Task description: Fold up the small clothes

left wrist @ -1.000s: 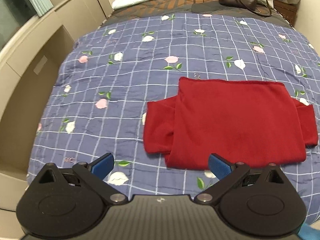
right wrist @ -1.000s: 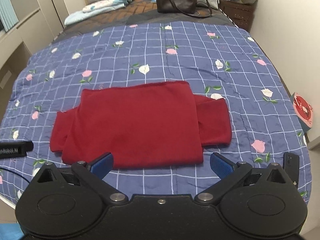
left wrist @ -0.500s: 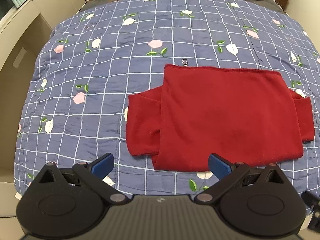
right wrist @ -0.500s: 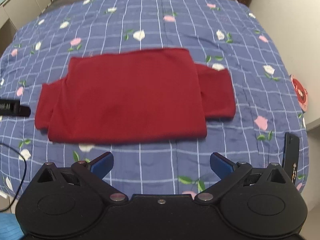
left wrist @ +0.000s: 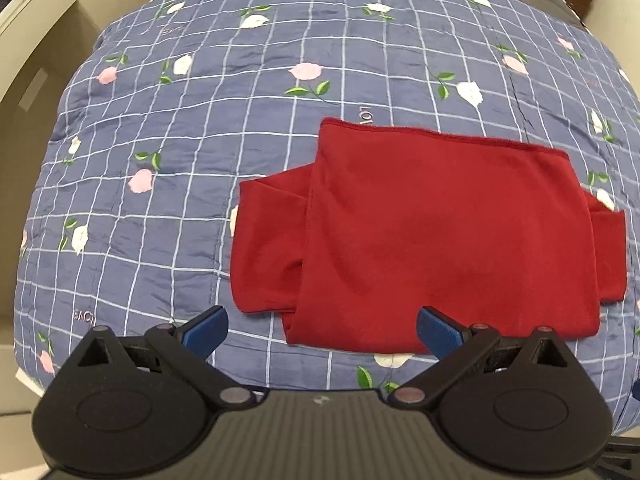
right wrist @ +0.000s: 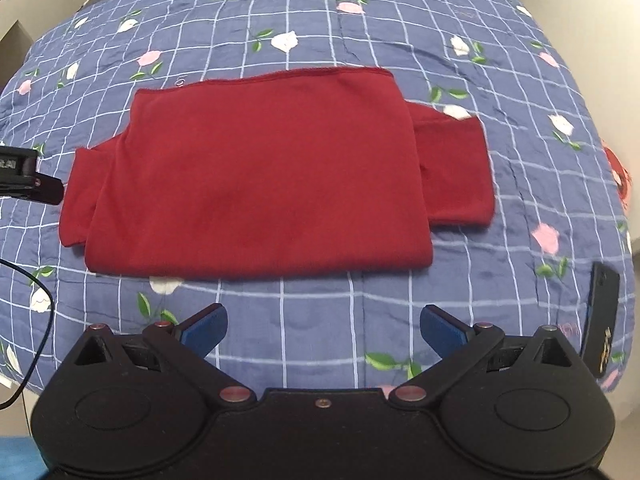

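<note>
A red garment [left wrist: 432, 232] [right wrist: 260, 184] lies flat on the blue flowered quilt [left wrist: 180, 168] [right wrist: 320, 20], folded in half with a short sleeve sticking out at each side. My left gripper [left wrist: 322, 330] is open, hovering over the garment's near left corner with nothing between its blue pads. My right gripper [right wrist: 323, 330] is open too, just short of the garment's near folded edge, over bare quilt. The left gripper's black body [right wrist: 24, 178] shows at the left edge of the right wrist view.
A dark phone [right wrist: 602, 318] lies near the quilt's right front edge. A black cable [right wrist: 36, 340] loops at the left in the right wrist view. A beige cabinet [left wrist: 28, 80] borders the bed's left side, a pale wall [right wrist: 592, 0] its right.
Both grippers have moved forward and tilted down toward the bed, so the red garment looms larger. The headboard end has dropped out of view. Both stay open.
</note>
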Motion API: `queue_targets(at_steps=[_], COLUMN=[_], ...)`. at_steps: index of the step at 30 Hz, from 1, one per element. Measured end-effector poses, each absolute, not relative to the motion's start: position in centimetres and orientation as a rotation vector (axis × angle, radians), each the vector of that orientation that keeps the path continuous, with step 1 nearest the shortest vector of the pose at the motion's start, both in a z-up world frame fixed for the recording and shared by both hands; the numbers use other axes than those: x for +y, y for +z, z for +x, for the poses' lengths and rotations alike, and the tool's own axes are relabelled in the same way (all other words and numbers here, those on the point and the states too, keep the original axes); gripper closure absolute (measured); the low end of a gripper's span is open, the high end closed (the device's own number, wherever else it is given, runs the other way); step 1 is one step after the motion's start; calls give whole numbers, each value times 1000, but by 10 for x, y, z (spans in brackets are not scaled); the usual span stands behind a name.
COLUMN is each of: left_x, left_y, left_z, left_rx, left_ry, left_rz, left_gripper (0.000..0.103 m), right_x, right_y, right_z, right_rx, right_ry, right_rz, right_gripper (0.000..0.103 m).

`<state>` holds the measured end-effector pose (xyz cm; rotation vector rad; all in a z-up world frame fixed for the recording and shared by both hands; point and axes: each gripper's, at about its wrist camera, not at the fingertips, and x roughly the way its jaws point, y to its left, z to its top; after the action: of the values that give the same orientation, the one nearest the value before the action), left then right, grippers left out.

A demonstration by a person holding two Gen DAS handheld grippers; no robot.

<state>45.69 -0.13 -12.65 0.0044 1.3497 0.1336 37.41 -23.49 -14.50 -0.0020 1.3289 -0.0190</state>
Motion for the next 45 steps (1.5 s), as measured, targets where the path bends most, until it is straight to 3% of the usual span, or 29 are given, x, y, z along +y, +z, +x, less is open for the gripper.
queue_targets(at_steps=[20,32,45], left_x=[0,1,35], left_y=[-175,-201,-237], left_z=[476,485,446], left_rx=[1432,1479,1571], left_ry=[204,210,337], left_rz=[-26,-22,-3], left_gripper=[1,1,1], right_x=[-216,-194,-200], right_y=[-238,-293,-308], right_z=[475,472,492], right_rx=[1167,1272,1338], right_ry=[162,219,206], right_rz=[-228,-349,-316], right_gripper=[1,1,0])
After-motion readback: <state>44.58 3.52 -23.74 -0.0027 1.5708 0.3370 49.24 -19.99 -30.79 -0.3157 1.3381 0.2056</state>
